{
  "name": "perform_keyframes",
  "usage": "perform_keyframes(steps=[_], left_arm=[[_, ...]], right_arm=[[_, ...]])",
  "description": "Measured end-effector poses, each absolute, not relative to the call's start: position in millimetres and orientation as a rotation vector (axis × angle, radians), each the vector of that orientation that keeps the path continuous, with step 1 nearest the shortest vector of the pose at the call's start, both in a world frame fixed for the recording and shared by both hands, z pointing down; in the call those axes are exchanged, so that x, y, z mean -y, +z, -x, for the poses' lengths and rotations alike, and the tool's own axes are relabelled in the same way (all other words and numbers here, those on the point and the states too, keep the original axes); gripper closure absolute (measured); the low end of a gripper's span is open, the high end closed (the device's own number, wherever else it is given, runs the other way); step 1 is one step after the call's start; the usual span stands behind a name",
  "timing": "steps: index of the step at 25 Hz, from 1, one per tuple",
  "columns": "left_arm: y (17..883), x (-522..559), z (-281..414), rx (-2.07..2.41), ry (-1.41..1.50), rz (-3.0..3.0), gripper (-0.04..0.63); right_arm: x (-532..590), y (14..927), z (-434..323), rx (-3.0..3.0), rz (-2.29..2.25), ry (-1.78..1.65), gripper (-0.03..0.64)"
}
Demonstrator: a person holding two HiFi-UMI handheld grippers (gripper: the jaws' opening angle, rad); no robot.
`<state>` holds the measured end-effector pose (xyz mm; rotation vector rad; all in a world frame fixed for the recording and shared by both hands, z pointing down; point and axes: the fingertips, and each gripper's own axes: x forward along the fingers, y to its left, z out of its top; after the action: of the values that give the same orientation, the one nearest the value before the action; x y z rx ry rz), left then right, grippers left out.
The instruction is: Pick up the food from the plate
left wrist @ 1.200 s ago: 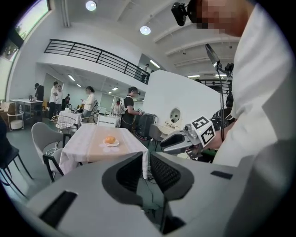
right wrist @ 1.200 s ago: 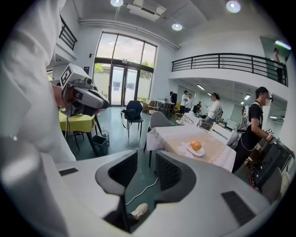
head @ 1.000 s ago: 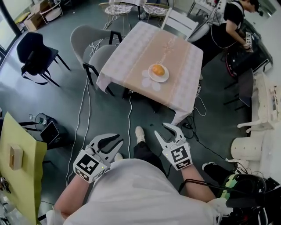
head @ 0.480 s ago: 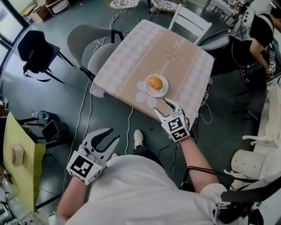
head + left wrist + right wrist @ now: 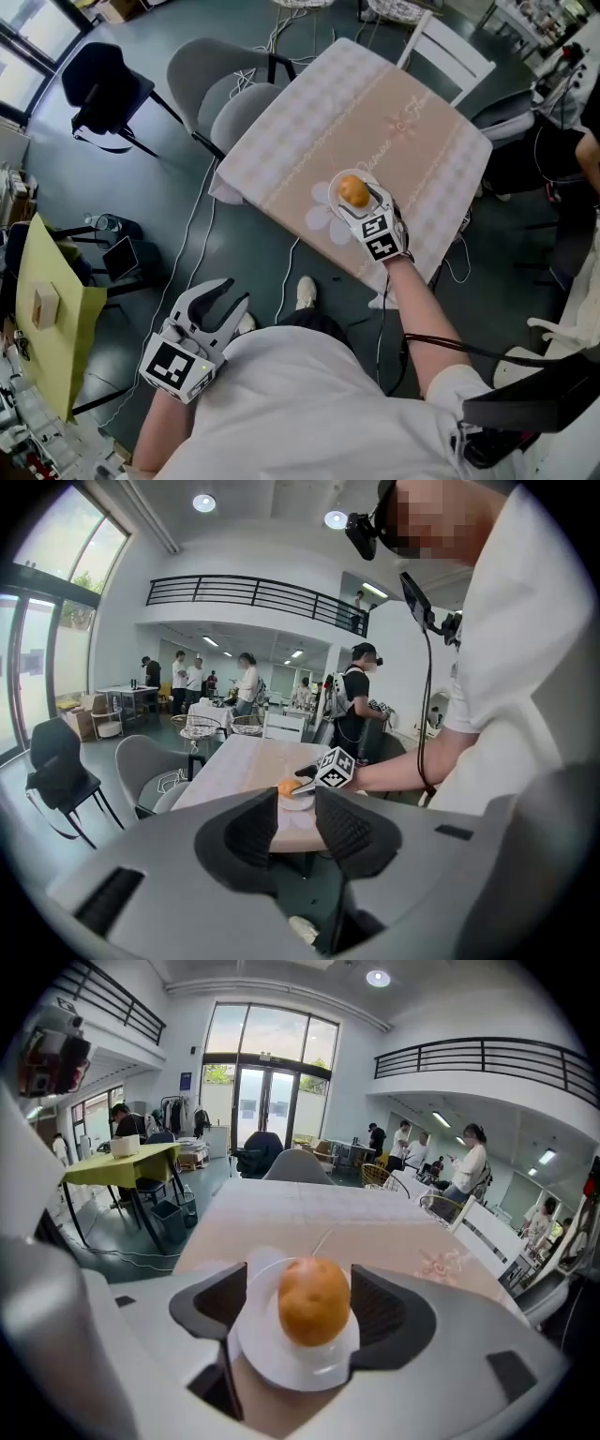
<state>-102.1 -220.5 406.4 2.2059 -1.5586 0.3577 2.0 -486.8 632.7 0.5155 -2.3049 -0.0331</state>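
Observation:
An orange, roundish piece of food (image 5: 352, 189) sits on a small white plate (image 5: 338, 178) on the pink-clothed table (image 5: 309, 112). My right gripper (image 5: 364, 199) reaches over the plate with its jaws opening, one on each side of the food. In the right gripper view the food (image 5: 314, 1300) stands between the dark pads (image 5: 386, 1309) with a gap on both sides, above the plate (image 5: 281, 1372). My left gripper (image 5: 234, 292) hangs low by my left side, open and empty. In the left gripper view its jaws (image 5: 295, 832) frame the distant food (image 5: 287, 787).
Two grey chairs (image 5: 202, 70) stand at the table's left side and a white chair (image 5: 450, 52) at its far end. A black chair (image 5: 103, 89) and a yellow-green table (image 5: 56, 319) lie to the left. Cables (image 5: 192, 234) run over the floor. People stand in the background.
My right gripper has moved from near my lap forward over the table and now flanks the food, its jaws wider. The left gripper stayed low and its jaws spread a little.

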Motion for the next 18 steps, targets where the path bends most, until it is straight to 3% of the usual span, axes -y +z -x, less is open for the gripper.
perform_keyframes(steps=[18], left_arm=[[405, 212, 136, 1.681, 0.408, -2.159, 0.477]], right_arm=[[510, 671, 1, 2.228, -0.532, 0.026, 0.265]])
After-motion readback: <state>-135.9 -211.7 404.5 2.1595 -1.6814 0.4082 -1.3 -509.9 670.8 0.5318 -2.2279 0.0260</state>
